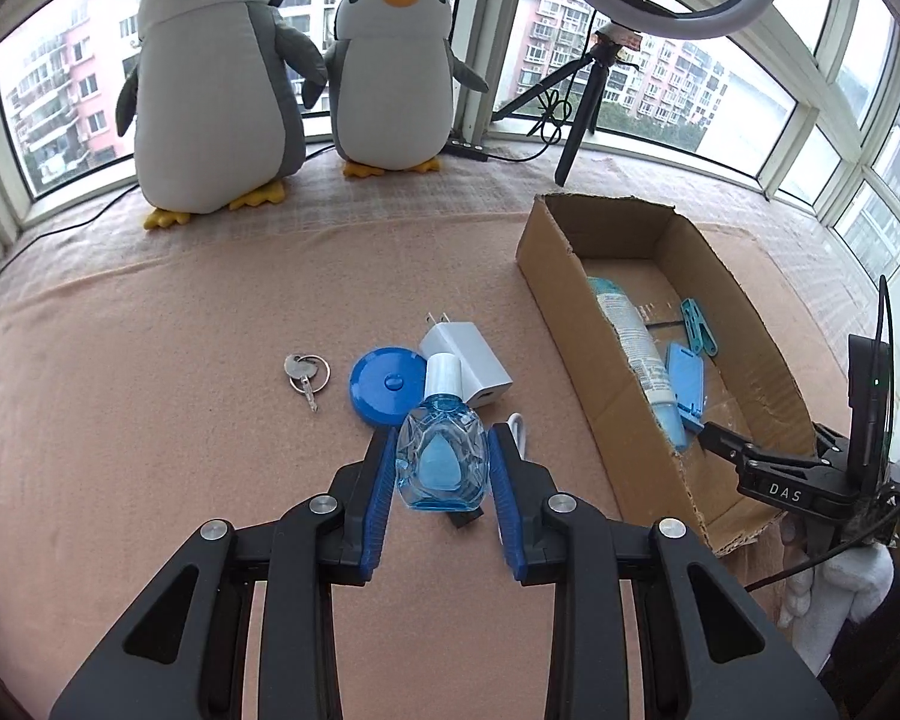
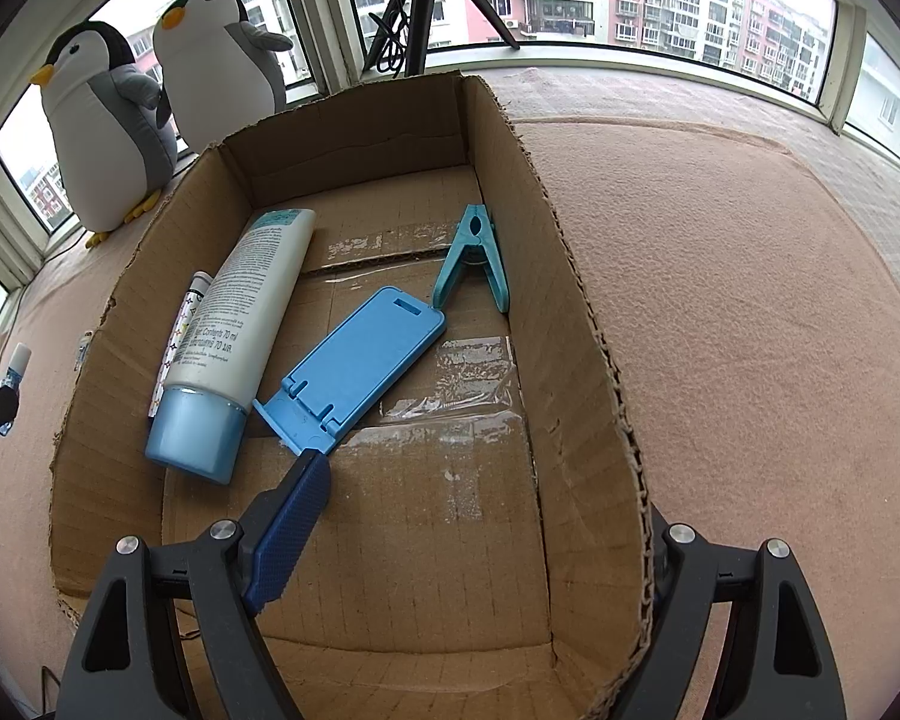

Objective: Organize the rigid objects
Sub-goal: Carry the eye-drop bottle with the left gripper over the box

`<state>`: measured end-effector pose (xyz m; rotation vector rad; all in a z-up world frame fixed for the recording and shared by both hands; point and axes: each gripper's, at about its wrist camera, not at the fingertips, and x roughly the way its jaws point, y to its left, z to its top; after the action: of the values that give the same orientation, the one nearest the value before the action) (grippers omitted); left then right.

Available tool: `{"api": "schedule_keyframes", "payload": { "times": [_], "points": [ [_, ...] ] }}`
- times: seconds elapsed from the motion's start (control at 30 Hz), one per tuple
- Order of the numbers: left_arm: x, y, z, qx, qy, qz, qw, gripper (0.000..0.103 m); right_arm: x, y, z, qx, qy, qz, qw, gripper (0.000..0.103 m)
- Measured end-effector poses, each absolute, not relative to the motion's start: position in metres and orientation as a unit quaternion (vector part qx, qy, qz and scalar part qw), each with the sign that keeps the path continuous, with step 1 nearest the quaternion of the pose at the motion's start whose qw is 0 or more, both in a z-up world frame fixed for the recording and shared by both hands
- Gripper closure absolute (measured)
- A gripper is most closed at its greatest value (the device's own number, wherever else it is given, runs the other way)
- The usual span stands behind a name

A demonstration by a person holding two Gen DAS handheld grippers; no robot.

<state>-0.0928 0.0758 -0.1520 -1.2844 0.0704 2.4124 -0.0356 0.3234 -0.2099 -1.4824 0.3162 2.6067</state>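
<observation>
My left gripper (image 1: 442,468) has its blue pads on both sides of a small clear-blue bottle (image 1: 441,456) with a white cap; the pads look close to or just touching it. Behind it lie a blue round lid (image 1: 384,384), a white charger (image 1: 471,360) and keys (image 1: 306,373). A cardboard box (image 1: 564,324) at right holds a white tube (image 2: 240,324), a blue phone stand (image 2: 360,360) and a teal clip (image 2: 474,258). My right gripper (image 2: 468,516) is open, straddling the box's right wall (image 2: 594,396), its left finger (image 2: 288,528) inside near the stand.
Two plush penguins (image 1: 222,78) stand at the window. A tripod (image 1: 588,102) with a ring light stands behind the box. A pink cloth (image 1: 150,360) covers the surface. A white cable end (image 1: 519,426) lies by the bottle.
</observation>
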Motion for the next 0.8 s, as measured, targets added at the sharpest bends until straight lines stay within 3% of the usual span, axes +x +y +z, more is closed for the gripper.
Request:
{"api": "schedule_keyframes", "payload": {
  "times": [0.8],
  "points": [
    [-0.135,0.221,-0.146,-0.455,0.055,0.839,0.294,0.074,-0.036,0.324,-0.210,-0.490,0.105,0.863,0.063,0.022]
  ]
}}
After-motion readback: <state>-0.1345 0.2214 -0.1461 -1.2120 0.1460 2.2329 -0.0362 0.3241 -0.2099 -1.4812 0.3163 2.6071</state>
